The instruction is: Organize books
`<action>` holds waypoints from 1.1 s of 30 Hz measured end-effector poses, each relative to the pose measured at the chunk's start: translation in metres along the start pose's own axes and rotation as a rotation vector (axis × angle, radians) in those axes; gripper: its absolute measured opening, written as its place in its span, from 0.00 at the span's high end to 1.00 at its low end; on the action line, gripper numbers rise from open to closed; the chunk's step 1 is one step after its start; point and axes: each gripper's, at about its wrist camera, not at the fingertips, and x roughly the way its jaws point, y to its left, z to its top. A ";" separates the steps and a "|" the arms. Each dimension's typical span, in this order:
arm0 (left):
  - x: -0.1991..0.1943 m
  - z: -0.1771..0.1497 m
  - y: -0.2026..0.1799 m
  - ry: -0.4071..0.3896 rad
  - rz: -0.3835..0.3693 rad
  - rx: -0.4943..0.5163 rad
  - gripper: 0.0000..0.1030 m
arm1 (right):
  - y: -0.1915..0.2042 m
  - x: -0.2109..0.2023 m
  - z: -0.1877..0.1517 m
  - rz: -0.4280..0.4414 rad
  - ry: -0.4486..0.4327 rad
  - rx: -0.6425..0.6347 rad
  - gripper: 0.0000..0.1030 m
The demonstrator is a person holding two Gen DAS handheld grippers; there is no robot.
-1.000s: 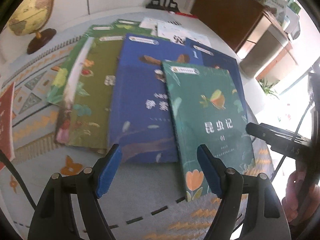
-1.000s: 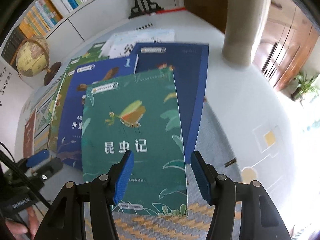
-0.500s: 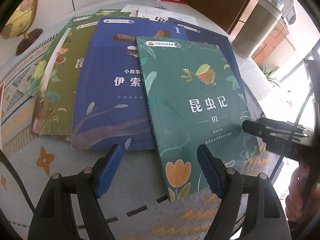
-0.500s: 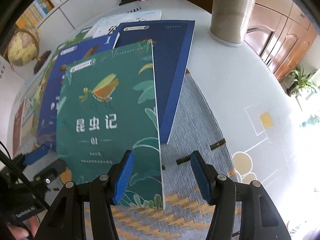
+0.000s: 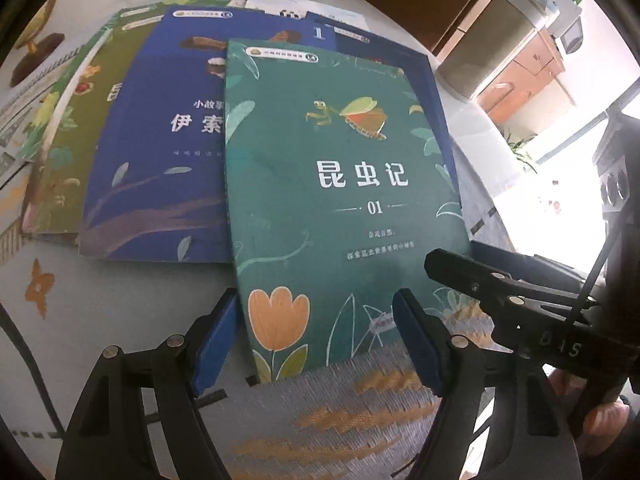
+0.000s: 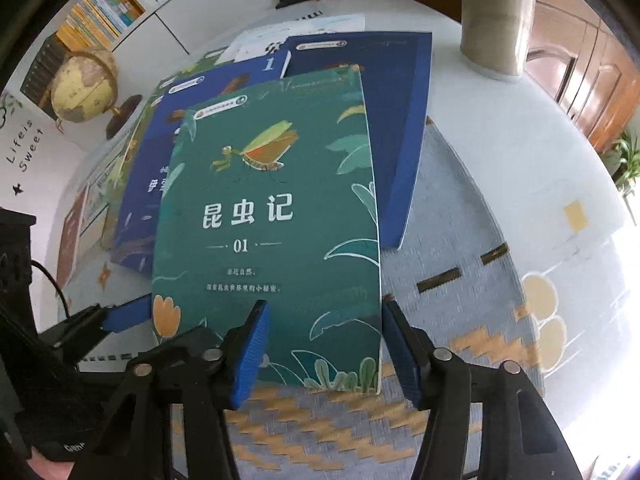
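A green book [image 5: 340, 200] with an insect on its cover lies on top of a fanned spread of books: a blue book [image 5: 160, 152], an olive book [image 5: 76, 128] and a dark blue book [image 5: 424, 76]. My left gripper [image 5: 316, 340] is open, its blue pads on either side of the green book's near left corner. From the right wrist, the green book [image 6: 272, 220] fills the middle. My right gripper [image 6: 325, 354] is open over its near right corner, one pad above the cover and one just past the right edge. Neither gripper holds anything.
The books rest on a patterned tablecloth [image 6: 460, 248]. A globe [image 6: 84, 84] stands at the far left and a tall cylindrical bin [image 6: 496, 20] at the far right. A bookshelf [image 6: 100, 4] and a wooden cabinet [image 6: 580, 80] lie beyond the table.
Both grippers have come down and forward toward the green book's near edge, which now sits between each pair of pads. The books have not moved.
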 end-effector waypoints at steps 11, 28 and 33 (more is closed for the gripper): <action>-0.029 0.013 0.005 -0.077 -0.048 -0.051 0.28 | -0.016 -0.027 0.005 0.369 -0.077 0.131 0.47; -0.045 0.016 0.005 -0.131 -0.170 -0.087 0.28 | -0.005 -0.020 0.009 0.312 -0.075 0.056 0.47; -0.026 0.024 0.014 -0.122 -0.216 -0.159 0.35 | 0.018 -0.005 0.012 0.072 -0.071 -0.130 0.47</action>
